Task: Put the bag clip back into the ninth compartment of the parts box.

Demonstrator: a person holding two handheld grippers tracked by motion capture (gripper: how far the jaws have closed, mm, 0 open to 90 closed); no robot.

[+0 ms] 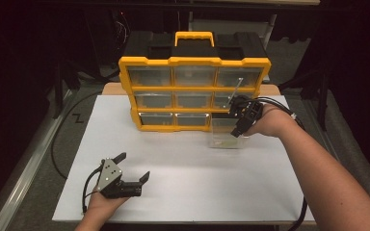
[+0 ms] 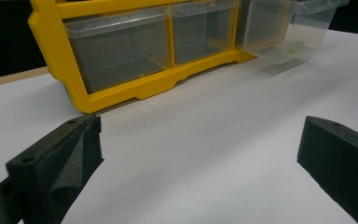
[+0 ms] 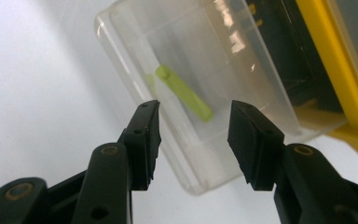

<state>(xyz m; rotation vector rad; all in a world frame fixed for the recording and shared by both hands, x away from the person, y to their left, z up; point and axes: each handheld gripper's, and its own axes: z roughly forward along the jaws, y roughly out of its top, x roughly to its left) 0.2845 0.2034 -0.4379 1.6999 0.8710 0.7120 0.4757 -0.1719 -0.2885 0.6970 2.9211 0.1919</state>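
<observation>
Right gripper (image 3: 193, 140) hovers, jaws parted, above clear plastic drawer (image 3: 242, 154) holding green stick (image 3: 184, 92).

The high view looks forward and down over the white table (image 1: 183, 192) from well back, facing the yellow-framed plastic drawer organiser (image 1: 194, 94). The left gripper view sits low, facing the organiser's bottom row obliquely. The right gripper view looks closely down into the pulled-out clear plastic drawer (image 3: 200, 93), shared by all three.
</observation>
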